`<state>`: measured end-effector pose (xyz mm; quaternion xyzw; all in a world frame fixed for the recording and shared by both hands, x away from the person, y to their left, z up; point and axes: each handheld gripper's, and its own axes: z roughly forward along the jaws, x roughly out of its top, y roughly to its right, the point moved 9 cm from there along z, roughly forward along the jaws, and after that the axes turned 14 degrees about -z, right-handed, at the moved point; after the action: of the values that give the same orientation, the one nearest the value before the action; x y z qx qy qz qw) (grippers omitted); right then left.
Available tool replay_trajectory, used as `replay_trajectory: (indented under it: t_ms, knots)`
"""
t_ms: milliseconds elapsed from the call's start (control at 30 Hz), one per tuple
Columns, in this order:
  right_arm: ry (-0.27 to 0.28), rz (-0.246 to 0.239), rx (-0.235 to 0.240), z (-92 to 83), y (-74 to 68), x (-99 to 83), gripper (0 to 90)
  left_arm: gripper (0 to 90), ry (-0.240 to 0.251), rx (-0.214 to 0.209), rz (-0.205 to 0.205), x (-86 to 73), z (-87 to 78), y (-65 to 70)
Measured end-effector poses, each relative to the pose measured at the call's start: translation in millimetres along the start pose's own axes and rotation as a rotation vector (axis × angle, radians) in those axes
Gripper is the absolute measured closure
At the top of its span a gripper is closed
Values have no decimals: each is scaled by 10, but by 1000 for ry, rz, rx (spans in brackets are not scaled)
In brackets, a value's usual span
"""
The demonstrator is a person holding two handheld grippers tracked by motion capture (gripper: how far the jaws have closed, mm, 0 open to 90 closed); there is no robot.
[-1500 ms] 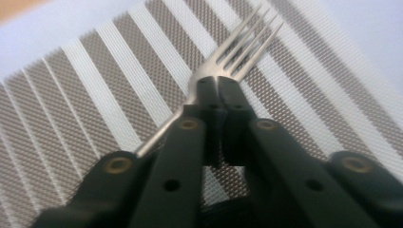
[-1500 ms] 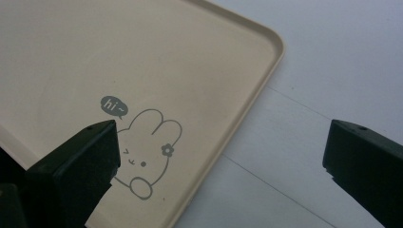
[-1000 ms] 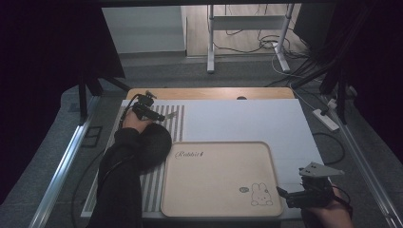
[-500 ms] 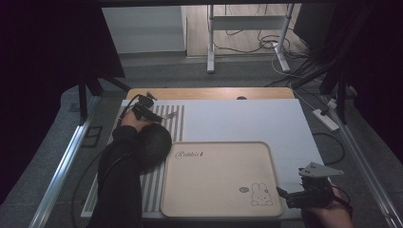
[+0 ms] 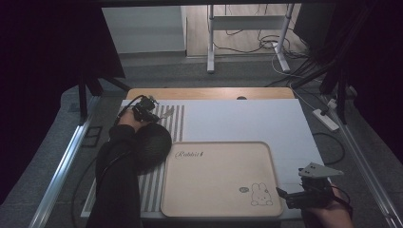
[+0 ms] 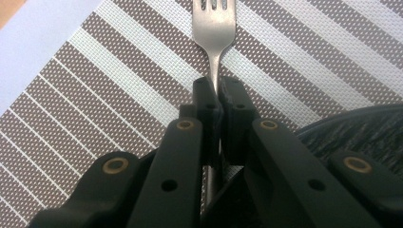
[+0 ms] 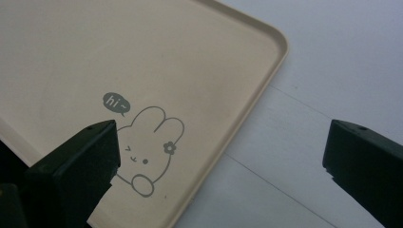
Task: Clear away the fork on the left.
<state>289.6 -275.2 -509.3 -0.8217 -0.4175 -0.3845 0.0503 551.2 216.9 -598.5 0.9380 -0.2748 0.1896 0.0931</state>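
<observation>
Striped mat (image 6: pixel 71 118); left gripper (image 6: pixel 218 102) pinches fork (image 6: pixel 214 28) (right gripper (image 7: pixel 221 147) agape).

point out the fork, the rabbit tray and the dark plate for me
fork (image 6: pixel 214 42), left gripper view, on the neck just below the tines
rabbit tray (image 5: pixel 214 185), high view, on its bare middle
dark plate (image 5: pixel 154 145), high view, on its top surface beside the sleeve
</observation>
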Motion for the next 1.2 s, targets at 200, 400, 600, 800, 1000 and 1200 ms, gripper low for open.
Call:
replay_trajectory:
  t_ms: [200, 400, 600, 800, 1000, 1200]
  knots:
    - [1, 0, 3, 2, -1, 2, 0, 866, 6, 63, 26, 1, -11, -42]
    - [0, 0, 3, 3, -1, 2, 0, 866, 14, 173, 27, -13, -94, -211]
    - [0, -1, 4, 4, -1, 1, 0, 866, -1, 230, 22, -46, -313, -360]
    - [-1, -4, 3, 5, -4, 2, 0, 865, -57, 180, -27, -144, -474, -320]
    - [-4, -10, -1, 6, -6, 3, 0, 865, -85, 101, -101, -227, -499, -203]
    - [-2, -13, -1, 5, -9, 5, 0, 865, -75, 34, -134, -297, -529, -36]
